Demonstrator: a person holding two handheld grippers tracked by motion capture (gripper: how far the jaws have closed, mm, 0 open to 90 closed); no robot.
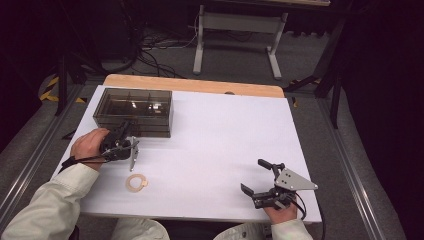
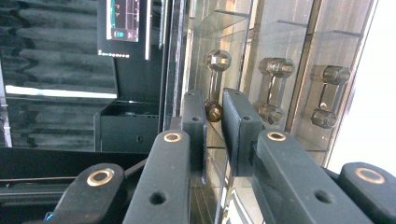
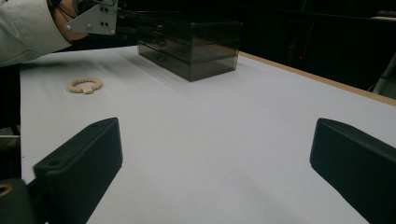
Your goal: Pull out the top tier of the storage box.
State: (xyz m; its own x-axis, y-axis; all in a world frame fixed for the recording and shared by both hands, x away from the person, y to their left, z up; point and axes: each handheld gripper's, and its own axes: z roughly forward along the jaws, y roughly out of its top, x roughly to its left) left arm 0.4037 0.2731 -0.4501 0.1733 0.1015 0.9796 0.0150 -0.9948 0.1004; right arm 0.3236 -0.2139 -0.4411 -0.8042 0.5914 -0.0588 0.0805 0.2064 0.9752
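Observation:
A smoky see-through drawer box (image 1: 134, 111) stands at the table's back left. My left gripper (image 1: 125, 131) is pressed up to its front face. In the left gripper view its jaws (image 2: 215, 116) are drawn close together around the lower knob of the leftmost drawer handle (image 2: 214, 81), so it looks shut on that handle. Two more handles (image 2: 275, 88) sit to its right. My right gripper (image 1: 252, 175) rests near the front right edge, open, with bare table between its jaws (image 3: 215, 154). A beige bracelet (image 1: 136, 182) lies on the white table (image 1: 225, 135), in front of the left hand.
From the right gripper view the bracelet (image 3: 84, 85) lies far left and the box (image 3: 191, 46) stands beyond it. A wooden strip (image 1: 195, 84) runs along the table's far edge. Cables and a metal stand (image 1: 240, 35) are on the floor behind.

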